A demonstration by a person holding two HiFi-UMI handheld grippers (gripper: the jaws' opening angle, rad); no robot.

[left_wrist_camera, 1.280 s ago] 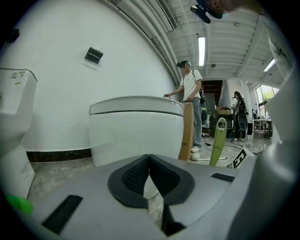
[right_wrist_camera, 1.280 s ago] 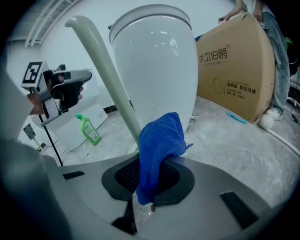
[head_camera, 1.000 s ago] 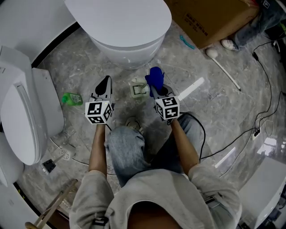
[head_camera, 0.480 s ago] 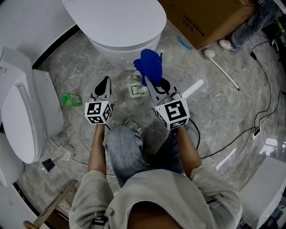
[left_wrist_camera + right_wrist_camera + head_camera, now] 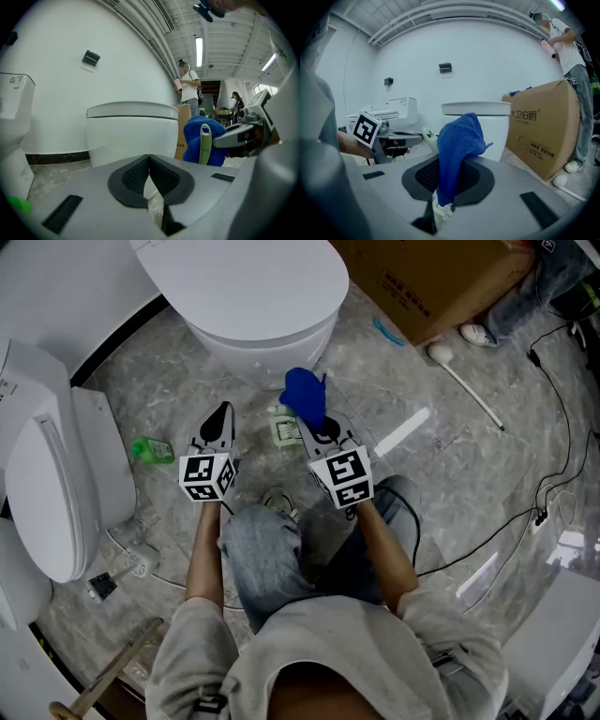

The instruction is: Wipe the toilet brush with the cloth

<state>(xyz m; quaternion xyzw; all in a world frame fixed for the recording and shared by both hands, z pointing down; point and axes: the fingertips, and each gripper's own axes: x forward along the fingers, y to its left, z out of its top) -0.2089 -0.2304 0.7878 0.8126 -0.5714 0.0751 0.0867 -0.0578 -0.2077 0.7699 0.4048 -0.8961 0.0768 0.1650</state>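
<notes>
A pale green toilet brush [image 5: 285,424] stands upright in its holder on the marble floor, in front of the white toilet [image 5: 246,287]. Its looped green handle [image 5: 205,143] shows in the left gripper view, just in front of the blue cloth [image 5: 194,140]. My right gripper [image 5: 317,430] is shut on the blue cloth [image 5: 305,396], which bunches up above the jaws [image 5: 457,145] right beside the brush handle [image 5: 431,138]. My left gripper [image 5: 219,414] hovers to the left of the brush, its pads pressed together on nothing [image 5: 149,158].
A second toilet [image 5: 56,474] stands at the left and a cardboard box [image 5: 441,277] at the back right. A white long-handled brush [image 5: 464,376], a white strip [image 5: 401,430], a green bottle [image 5: 150,448] and black cables [image 5: 553,456] lie on the floor. A person [image 5: 190,89] stands behind.
My right gripper lifted the blue cloth up and left, from over the floor to beside the green brush handle. The left gripper stayed where it was.
</notes>
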